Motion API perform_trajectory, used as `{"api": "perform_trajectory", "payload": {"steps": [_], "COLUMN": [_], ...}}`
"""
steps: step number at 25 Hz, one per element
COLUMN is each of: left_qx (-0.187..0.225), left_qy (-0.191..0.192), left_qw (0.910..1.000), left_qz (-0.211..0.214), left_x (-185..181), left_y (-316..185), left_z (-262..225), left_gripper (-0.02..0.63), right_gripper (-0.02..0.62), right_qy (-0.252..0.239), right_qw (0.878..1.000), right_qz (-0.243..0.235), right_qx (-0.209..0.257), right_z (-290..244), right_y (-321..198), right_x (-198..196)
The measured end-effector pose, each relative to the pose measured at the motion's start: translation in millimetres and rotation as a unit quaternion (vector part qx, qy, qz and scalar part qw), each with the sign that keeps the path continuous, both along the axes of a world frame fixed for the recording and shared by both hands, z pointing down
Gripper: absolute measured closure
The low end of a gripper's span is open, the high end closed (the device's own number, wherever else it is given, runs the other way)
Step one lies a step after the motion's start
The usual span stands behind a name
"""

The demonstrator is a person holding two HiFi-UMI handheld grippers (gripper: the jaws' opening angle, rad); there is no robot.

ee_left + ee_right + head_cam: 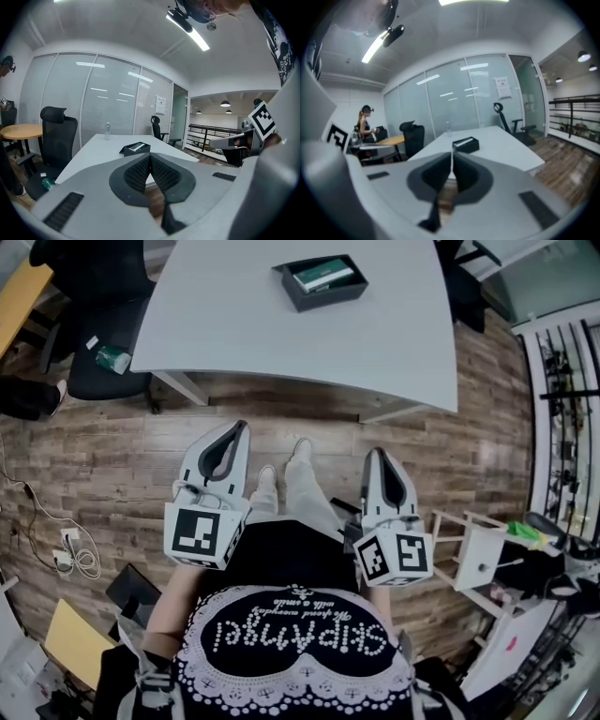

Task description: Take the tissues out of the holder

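in the head view, the left tool (238,426) and the right tool (377,453) are held side by side in the lower half of the frame, above a wooden floor (112,456). both are pointed toward the pale tabletop (234,324) that fills the top of the frame. the jaws of the left tool are seen pressed together in the left gripper view, with nothing between them. the jaws of the right tool are likewise seen closed tip to tip in the right gripper view, and nothing is held there either. the black holder (317,300) is set on the tabletop in the upper middle of the head view, well apart from both tools. the tissues (323,276) are lying inside it, a green and white face showing through the open top. in both gripper views the holder is seen just above the jaw tips, further off on the tabletop. a clear bottle (107,131) is stood upright on the tabletop beyond the holder in the left gripper view. a black office chair (94,287) is placed at the upper left of the head view, beside the tabletop, and a green bottle (112,359) is seen near its lower edge. a pair of pale shoes (284,460) is seen on the floor between the two tools. a person (363,124) is seen at the left of the right gripper view.
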State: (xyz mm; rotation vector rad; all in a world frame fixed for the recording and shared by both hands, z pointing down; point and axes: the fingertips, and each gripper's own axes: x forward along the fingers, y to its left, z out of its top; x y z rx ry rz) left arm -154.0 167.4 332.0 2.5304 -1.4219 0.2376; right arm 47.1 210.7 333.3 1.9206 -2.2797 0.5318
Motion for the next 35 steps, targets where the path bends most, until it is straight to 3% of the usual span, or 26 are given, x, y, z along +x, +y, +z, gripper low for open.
{"api": "perform_trajectory", "payload": {"steps": [8, 26, 35], "left_qx": [-0.018, 0.032, 0.041], "left_qy": [-0.005, 0.004, -0.003], "left_qw": [0.9996, 0.9957, 0.9927], "left_qz": [-0.021, -0.086, -0.114], "left_x": [3.9, 69.3, 86.8], "left_y": [-33.0, -147.0, -167.4], "left_z": [6.7, -14.2, -18.5], "left_gripper": [0.583, 0.583, 0.583], "right_gripper": [0.561, 0.561, 0.561], "right_qy": [-0.004, -0.006, -0.015], "right_qw": [1.0, 0.998, 0.997], "right_qz": [-0.018, -0.057, -0.075], "right_qx": [-0.016, 0.002, -0.005], "right_z": [8.4, 2.6, 10.0], "right_y": [-43.4, -157.9, -182.6], "right_x": [7.7, 91.5, 119.4]}}
